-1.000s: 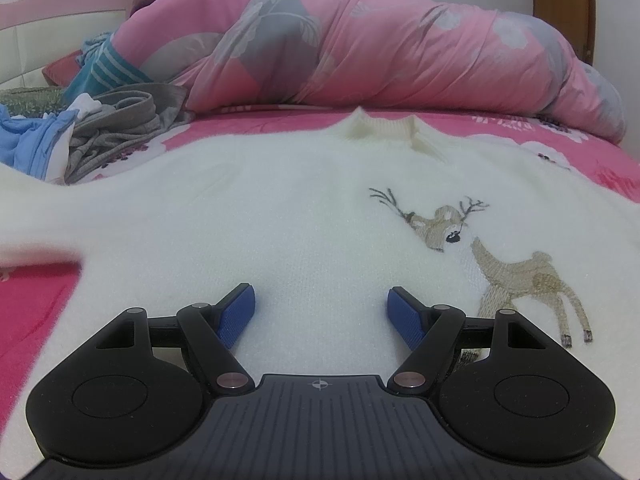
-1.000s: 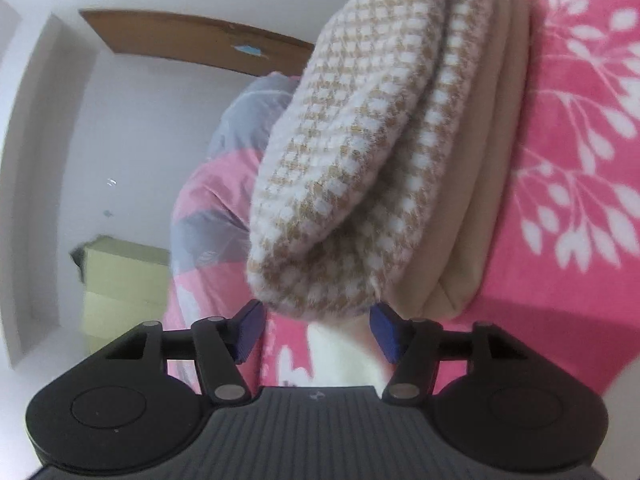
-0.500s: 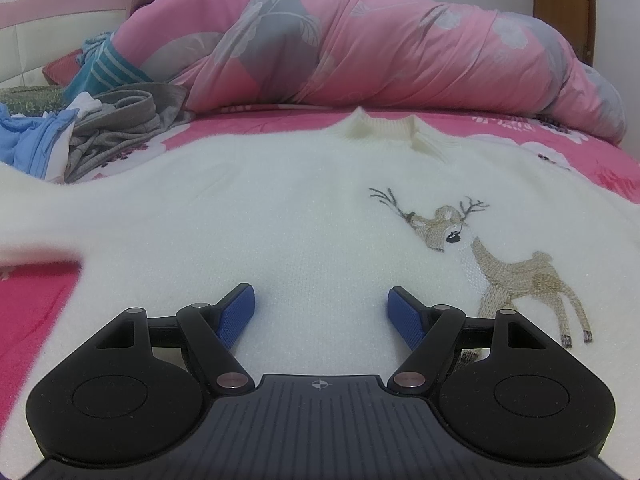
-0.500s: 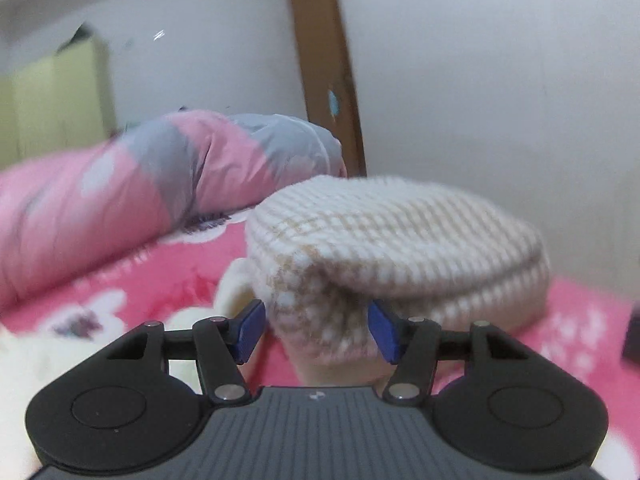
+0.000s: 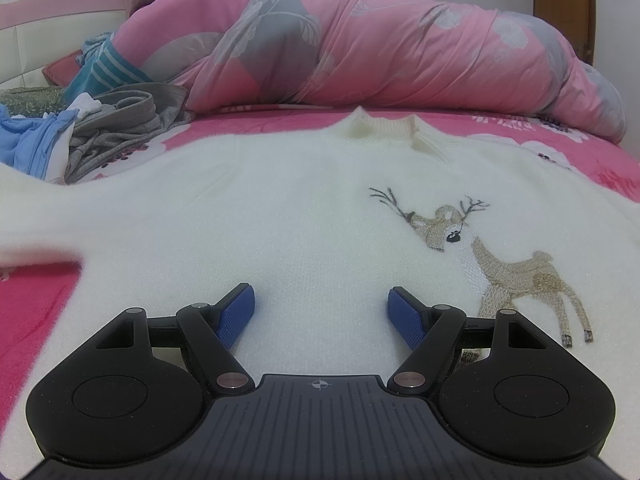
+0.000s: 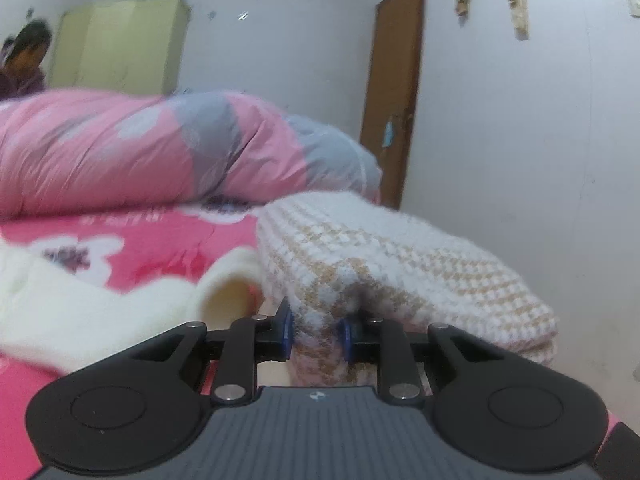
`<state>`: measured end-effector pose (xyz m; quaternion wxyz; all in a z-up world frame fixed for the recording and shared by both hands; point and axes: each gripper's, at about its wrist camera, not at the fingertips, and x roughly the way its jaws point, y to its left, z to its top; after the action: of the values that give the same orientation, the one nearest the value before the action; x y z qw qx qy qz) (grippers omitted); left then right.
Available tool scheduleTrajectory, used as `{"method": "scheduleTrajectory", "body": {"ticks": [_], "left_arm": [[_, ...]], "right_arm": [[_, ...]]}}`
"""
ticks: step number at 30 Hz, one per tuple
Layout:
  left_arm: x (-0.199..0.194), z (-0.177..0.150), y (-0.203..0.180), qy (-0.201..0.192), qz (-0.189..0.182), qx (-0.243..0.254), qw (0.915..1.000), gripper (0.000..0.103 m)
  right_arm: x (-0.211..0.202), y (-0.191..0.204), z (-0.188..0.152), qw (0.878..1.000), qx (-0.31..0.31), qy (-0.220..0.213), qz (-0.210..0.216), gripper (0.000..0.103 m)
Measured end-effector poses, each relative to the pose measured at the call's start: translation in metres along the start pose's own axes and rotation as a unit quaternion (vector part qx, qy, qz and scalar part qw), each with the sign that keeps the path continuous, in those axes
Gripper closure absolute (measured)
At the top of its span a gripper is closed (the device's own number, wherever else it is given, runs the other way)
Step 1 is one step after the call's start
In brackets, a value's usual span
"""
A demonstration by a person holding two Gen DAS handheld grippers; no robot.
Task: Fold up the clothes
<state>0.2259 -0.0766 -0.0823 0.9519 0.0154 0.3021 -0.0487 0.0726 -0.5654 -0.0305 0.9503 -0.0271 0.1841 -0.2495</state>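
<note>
A white knit sweater [image 5: 280,208] with an embroidered deer [image 5: 500,264] lies flat on the pink bed sheet [image 5: 36,312], collar at the far side. My left gripper [image 5: 320,294] hovers low over its lower middle, open, nothing between the blue pads. In the right wrist view a folded beige-and-white checked garment [image 6: 400,256] rests on the bed. My right gripper [image 6: 316,326] is closing its jaws on the near fold, and the pads pinch the fabric into a ridge. The sweater's sleeve cuff [image 6: 228,292] lies just left of that grip.
A rolled pink and grey quilt [image 5: 360,40] runs along the back of the bed. A pile of loose clothes [image 5: 100,132] sits at the back left. A brown door [image 6: 394,88], a yellow-green cabinet [image 6: 120,48] and a person [image 6: 24,60] are beyond the bed.
The right gripper rolled from sideways to level, and its jaws closed from wide apart onto the checked garment's near fold. The left gripper and the sweater have not moved.
</note>
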Motion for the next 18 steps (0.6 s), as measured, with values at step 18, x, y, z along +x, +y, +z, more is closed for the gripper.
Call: {"method": "scheduleTrajectory", "body": {"ticks": [18], "left_arm": [[0.000, -0.001, 0.001, 0.000, -0.001, -0.003, 1.0000, 0.028]], "right_arm": [[0.043, 0.064, 0.014, 0.987, 0.155, 0.049, 0.012, 0.058]]}}
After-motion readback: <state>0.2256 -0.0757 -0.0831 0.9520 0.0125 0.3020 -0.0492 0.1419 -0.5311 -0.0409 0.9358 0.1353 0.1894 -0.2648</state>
